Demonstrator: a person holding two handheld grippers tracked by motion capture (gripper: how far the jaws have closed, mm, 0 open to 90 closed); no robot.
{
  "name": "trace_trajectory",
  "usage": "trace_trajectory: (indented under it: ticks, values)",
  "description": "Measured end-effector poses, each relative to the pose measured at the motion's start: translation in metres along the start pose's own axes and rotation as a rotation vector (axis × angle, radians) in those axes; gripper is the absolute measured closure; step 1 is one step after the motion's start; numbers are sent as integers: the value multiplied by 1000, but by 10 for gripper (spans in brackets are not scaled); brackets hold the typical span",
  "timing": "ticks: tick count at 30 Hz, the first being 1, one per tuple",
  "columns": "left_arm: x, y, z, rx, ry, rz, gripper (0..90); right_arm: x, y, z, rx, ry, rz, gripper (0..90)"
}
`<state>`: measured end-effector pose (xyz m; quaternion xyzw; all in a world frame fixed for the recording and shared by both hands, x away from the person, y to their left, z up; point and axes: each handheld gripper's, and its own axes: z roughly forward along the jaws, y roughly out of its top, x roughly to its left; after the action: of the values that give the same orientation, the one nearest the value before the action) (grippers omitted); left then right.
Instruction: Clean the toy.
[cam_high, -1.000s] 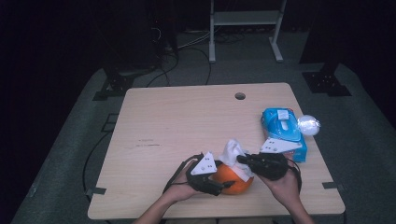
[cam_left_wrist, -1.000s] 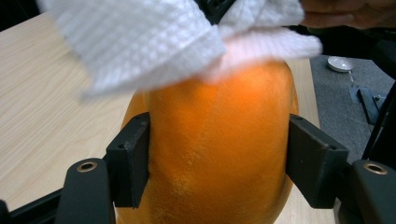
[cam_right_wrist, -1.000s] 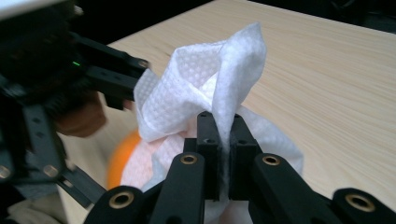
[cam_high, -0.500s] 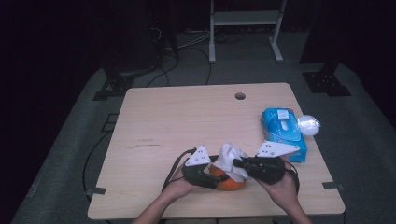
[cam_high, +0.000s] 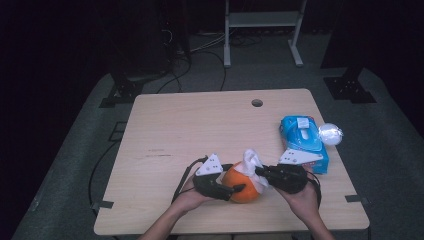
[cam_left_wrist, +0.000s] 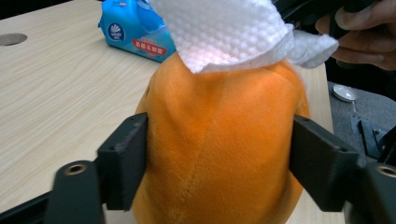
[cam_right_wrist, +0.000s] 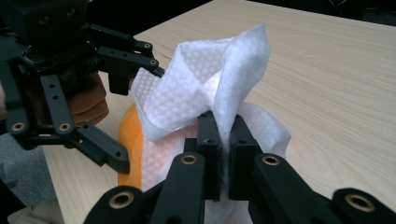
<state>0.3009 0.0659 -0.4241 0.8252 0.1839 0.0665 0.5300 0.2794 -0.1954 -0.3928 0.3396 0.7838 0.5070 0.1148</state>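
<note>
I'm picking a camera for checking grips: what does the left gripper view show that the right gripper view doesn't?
Left gripper view: the blue tissue pack, and the left gripper, jaws just been opening, touching both sides of the orange plush toy. Right gripper view: the right gripper shut on the white tissue. Both: toy, tissue, wooden table.

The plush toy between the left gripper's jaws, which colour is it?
The plush toy is plain orange, seen best in the left gripper view.
</note>
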Motion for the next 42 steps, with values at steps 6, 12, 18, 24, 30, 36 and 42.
trace_trajectory:
  ticks: [6,12,18,24,30,36,42]
  values:
    - [6,-3,-1,-7,5,-25,305,-12,-4,1,2,11,41,852]
    - [3,0,-3,-5,3,-23,321,-3,0,0,-15,17,25,853]
    - [-5,8,-7,-15,13,37,333,11,8,-3,-77,102,-20,852]
    - [-2,5,-9,-9,33,32,343,-4,-1,2,-51,83,46,851]
    - [-12,7,-4,9,45,82,345,10,6,0,-62,100,5,851]
    - [-12,5,-3,9,45,99,281,17,9,6,-23,77,-53,852]
    - [-4,-2,2,19,19,54,153,-11,-1,-8,-11,29,30,852]
